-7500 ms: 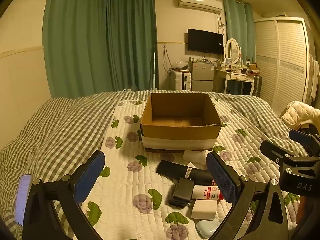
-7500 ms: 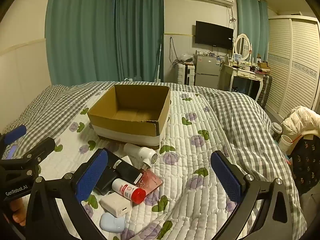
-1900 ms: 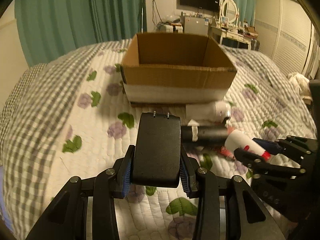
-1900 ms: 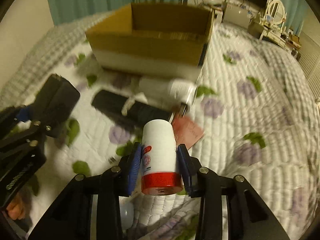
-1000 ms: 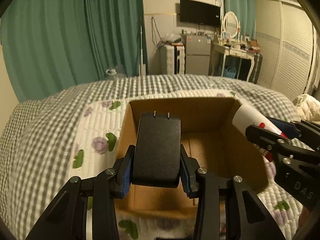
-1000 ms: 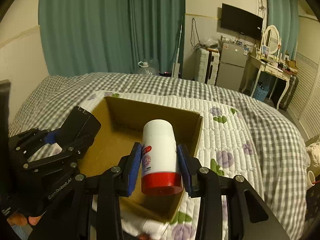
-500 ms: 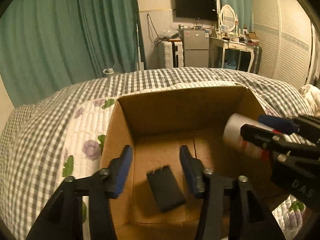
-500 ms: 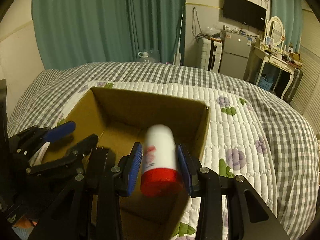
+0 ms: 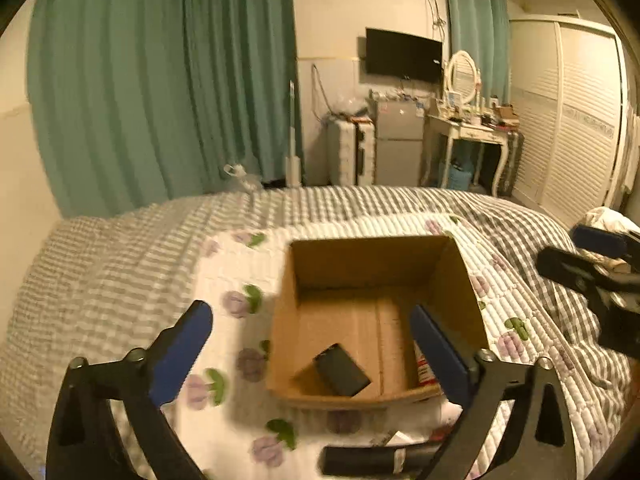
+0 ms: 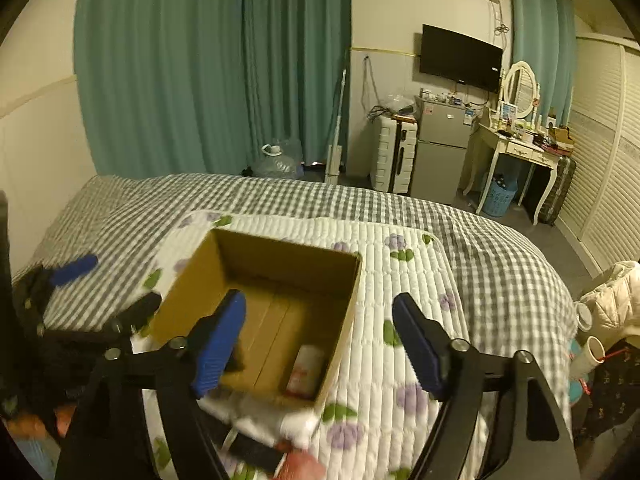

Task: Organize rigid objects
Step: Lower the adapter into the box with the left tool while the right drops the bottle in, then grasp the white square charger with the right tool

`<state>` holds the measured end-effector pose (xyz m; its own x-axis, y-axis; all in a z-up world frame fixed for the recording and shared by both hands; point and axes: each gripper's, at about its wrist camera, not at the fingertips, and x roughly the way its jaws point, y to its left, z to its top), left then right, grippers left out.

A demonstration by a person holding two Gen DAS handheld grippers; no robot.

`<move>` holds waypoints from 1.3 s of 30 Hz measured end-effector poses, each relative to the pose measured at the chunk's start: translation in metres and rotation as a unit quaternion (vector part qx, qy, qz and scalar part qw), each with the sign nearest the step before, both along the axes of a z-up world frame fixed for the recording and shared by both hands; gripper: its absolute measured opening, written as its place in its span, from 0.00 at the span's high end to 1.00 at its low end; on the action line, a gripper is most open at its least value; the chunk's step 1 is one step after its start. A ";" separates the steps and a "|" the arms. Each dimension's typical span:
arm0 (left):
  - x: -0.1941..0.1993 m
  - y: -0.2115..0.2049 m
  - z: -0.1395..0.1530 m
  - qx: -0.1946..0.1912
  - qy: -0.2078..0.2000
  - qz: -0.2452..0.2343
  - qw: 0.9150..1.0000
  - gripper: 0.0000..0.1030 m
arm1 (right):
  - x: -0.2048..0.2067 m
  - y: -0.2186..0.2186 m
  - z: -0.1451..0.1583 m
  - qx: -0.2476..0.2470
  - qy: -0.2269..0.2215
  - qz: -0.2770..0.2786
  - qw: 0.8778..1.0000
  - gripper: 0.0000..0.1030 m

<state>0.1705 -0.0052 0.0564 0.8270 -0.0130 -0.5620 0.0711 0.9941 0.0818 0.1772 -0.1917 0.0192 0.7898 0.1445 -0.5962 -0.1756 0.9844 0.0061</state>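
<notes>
An open cardboard box (image 9: 362,264) (image 10: 256,254) stands on the quilted bed. Inside it lie a black charger (image 9: 342,370) and a white bottle with a red cap (image 10: 306,370), which also shows in the left wrist view (image 9: 422,366) by the box's right wall. My left gripper (image 9: 310,354) is open and empty above the box's near left part. My right gripper (image 10: 320,342) is open and empty above the box's near right part. A black cylinder (image 9: 372,460) lies on the quilt in front of the box.
The bed has a floral quilt (image 10: 400,280) over a checked cover (image 9: 120,260). Green curtains, a fridge (image 10: 438,154) and a dressing table (image 10: 520,148) stand beyond the bed. A pale jacket (image 10: 616,300) lies at the right edge.
Both grippers opened. The black charger and the white bottle dropped into the box. Both grippers have since pulled back and up, away from the box.
</notes>
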 end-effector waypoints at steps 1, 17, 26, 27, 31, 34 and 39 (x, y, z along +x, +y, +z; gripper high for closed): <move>-0.010 0.002 0.007 0.006 -0.006 0.004 1.000 0.00 | -0.008 -0.001 0.003 0.001 0.000 0.002 1.000 0.18; -0.129 0.030 -0.009 -0.029 0.013 0.011 0.999 0.00 | -0.141 0.024 -0.042 -0.052 0.044 0.018 0.997 0.00; -0.120 0.036 -0.092 -0.038 0.070 0.035 0.996 0.00 | -0.125 0.047 -0.165 -0.019 0.164 0.021 0.986 0.05; -0.117 0.036 -0.099 -0.041 0.076 0.036 0.996 0.00 | -0.125 0.049 -0.175 -0.020 0.173 0.022 0.984 0.06; -0.110 0.036 -0.119 -0.039 0.088 0.039 0.995 0.00 | -0.120 0.065 -0.213 -0.018 0.223 0.035 0.974 0.12; -0.107 0.037 -0.127 -0.036 0.092 0.038 0.994 0.00 | -0.115 0.070 -0.227 -0.022 0.240 0.038 0.970 0.14; -0.105 0.040 -0.136 -0.035 0.104 0.046 0.993 0.00 | -0.109 0.071 -0.243 -0.013 0.267 0.043 0.963 0.32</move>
<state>0.0660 0.0348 -0.0796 0.6928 0.0129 -0.7211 -0.0127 0.9999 0.0057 0.0684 -0.1205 -0.2241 0.3557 0.1762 -0.9178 -0.2358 0.9672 0.0943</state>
